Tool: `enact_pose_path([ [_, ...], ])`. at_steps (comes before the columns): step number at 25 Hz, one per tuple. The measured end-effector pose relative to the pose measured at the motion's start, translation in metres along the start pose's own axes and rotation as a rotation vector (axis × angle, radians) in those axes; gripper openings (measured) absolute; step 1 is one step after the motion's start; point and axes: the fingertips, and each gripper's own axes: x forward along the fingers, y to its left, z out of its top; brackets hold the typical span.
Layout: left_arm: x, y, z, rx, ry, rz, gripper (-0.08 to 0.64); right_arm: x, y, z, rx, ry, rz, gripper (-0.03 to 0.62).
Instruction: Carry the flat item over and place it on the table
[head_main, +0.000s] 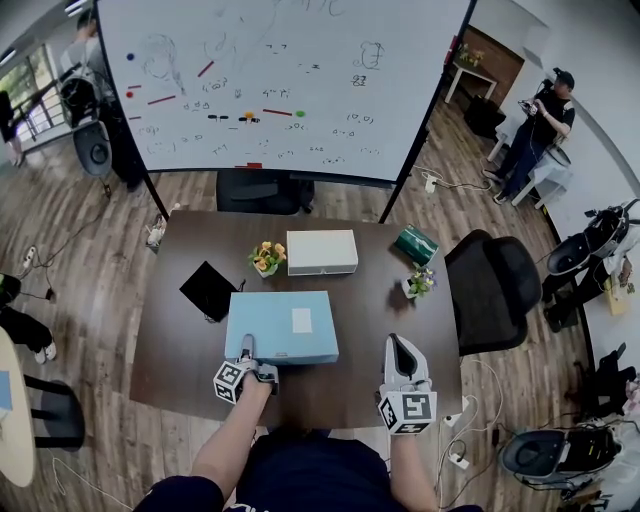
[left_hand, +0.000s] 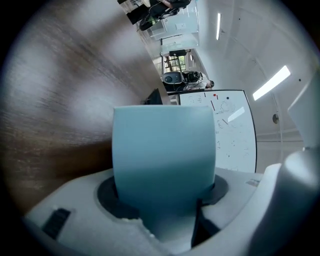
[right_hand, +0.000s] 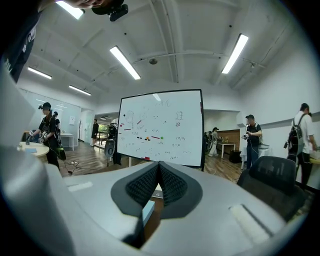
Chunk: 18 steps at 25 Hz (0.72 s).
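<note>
Closest, the left gripper (head_main: 247, 350) has its fingers clamped on the near edge of the smooth, pale-blue rectangular flat box (head_main: 282, 325), which lies level at the middle of the dark wood-grain bench (head_main: 175, 340). The right gripper (head_main: 401, 346) has its ribbed black fingers pressed together, empty. Beyond are the plank floor (head_main: 100, 250) and the whiteboard (head_main: 280, 80).

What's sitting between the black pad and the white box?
A small pot of yellow flowers, seen in the head view.
</note>
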Motion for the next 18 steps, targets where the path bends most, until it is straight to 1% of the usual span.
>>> enact_pose_path([
  [4, 0.006, 0.006, -0.001, -0.011, 0.004, 0.007, 0.259, 0.001, 0.002, -0.006, 0.001, 0.016, 0.004, 0.011],
  [8, 0.013, 0.006, -0.005, -0.015, 0.016, -0.005, 0.261, 0.005, 0.005, -0.009, 0.006, 0.02, 0.014, 0.011],
  [10, 0.015, 0.005, -0.006, -0.034, 0.028, -0.013, 0.27, 0.008, 0.006, -0.009, 0.009, 0.02, 0.02, 0.011],
  [11, 0.015, 0.005, -0.007, -0.049, 0.035, -0.017, 0.285, 0.008, 0.006, -0.009, 0.01, 0.019, 0.021, 0.011],
  [12, 0.015, 0.004, -0.008, -0.062, 0.042, -0.02, 0.315, 0.009, 0.006, -0.009, 0.011, 0.019, 0.022, 0.011],
  [14, 0.014, 0.005, -0.01, -0.073, 0.047, -0.012, 0.39, 0.011, 0.006, -0.01, 0.013, 0.019, 0.023, 0.011],
  [16, 0.01, 0.007, -0.01, -0.067, 0.033, 0.026, 0.432, 0.012, 0.007, -0.011, 0.014, 0.019, 0.028, 0.011],
  [18, 0.006, 0.011, -0.007, -0.051, 0.014, 0.079, 0.483, 0.014, 0.009, -0.01, 0.016, 0.018, 0.034, 0.011],
])
